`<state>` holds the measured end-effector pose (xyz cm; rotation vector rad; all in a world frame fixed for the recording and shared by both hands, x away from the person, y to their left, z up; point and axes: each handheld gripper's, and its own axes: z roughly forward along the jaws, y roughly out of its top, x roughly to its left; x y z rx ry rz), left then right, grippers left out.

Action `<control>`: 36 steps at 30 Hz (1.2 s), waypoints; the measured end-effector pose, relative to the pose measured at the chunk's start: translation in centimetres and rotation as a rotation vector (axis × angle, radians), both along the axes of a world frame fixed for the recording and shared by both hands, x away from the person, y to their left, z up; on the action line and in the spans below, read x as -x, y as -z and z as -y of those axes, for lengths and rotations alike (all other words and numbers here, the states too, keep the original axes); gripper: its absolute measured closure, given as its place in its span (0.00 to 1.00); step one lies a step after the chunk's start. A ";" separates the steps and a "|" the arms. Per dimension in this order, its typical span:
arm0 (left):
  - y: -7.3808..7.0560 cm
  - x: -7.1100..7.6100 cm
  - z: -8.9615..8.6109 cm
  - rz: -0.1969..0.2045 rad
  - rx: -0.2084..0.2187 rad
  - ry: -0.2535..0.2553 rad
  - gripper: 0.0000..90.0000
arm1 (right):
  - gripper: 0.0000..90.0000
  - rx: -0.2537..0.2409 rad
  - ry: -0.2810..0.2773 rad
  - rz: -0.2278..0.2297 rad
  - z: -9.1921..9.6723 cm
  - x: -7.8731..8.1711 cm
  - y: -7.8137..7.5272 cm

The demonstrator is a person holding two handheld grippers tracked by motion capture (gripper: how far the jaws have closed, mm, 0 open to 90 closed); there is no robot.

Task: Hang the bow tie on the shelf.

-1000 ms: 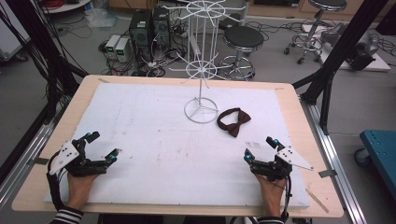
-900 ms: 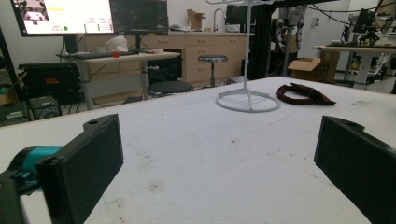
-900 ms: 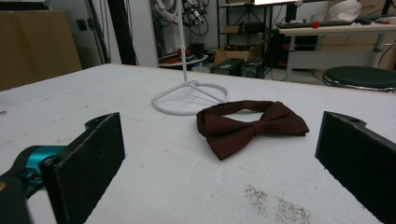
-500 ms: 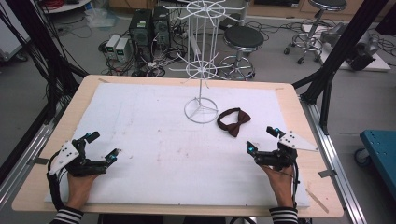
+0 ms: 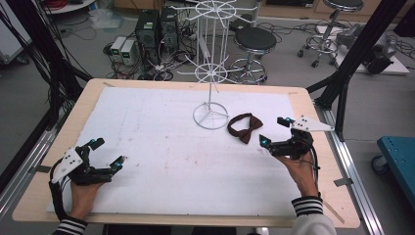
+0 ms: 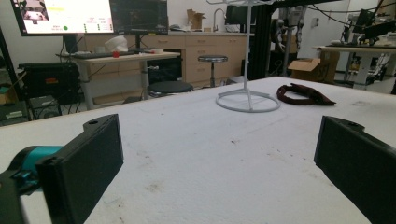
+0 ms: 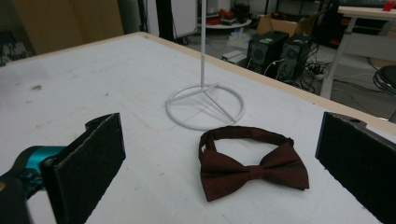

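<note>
- Bow tie (image 5: pixel 245 127): a dark reddish-brown one, lying flat on the white sheet (image 5: pixel 161 147) that covers the table, right of centre and toward the far side.
- Its neck band curls in a loop on the far side of the bow; in the right gripper view the bow tie (image 7: pixel 252 163) lies between the two jaws and a little beyond them, untouched.
- White wire stand (image 5: pixel 211 93) rises just left of the bow tie; its ring base (image 7: pixel 205 107) sits close beside the band, and whether they touch cannot be told.
- Right gripper (image 5: pixel 274 132) hovers just right of the bow tie, pointing toward it, jaws spread wide with nothing between them.
- The person's right hand (image 5: pixel 302 169) grips it from behind, a striped cuff at the wrist.
- Left gripper (image 5: pixel 105 152) rests at the near left part of the sheet, well apart from the bow tie, jaws likewise spread and empty.
- From the left gripper view the bow tie (image 6: pixel 303 94) lies far off to the right, just beyond the stand's base (image 6: pixel 247 100).
- The wooden table edge (image 5: pixel 58 161) shows around the sheet; stools, computer cases and cables stand on the floor past the far side.
</note>
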<state>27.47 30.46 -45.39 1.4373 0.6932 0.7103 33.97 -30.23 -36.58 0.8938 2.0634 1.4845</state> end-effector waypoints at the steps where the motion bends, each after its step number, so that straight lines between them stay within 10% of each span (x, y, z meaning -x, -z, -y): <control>1: 0.0 0.0 0.0 0.001 0.000 0.000 0.02 | 0.01 0.021 -0.013 -0.003 0.0 -0.4 -0.2; 36: 0.0 0.0 0.0 0.001 -0.003 -0.001 0.02 | 0.01 0.303 -0.284 -0.154 -1.0 -9.5 -3.3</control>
